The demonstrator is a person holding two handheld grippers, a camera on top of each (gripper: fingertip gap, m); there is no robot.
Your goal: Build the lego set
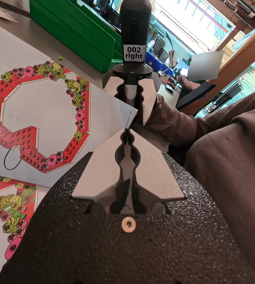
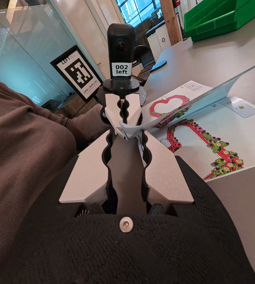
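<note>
Instruction booklet (image 1: 36,110) cropped at left edge

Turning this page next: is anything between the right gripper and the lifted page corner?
Nothing visible. The corner of the pale blue paper booklet page lies at the right gripper's open fingertips, pinched by the left gripper.

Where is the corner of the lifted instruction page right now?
In both wrist views the page corner is pinched at the left gripper tips, beside the open right gripper, above the open instruction booklet.

The left hand-held gripper (image 1: 127,131) has its fingers pressed together at the tips. Facing it tip to tip, the right hand-held gripper (image 2: 126,135) stands spread. Brown sleeves (image 1: 177,123) lie behind both.
</note>
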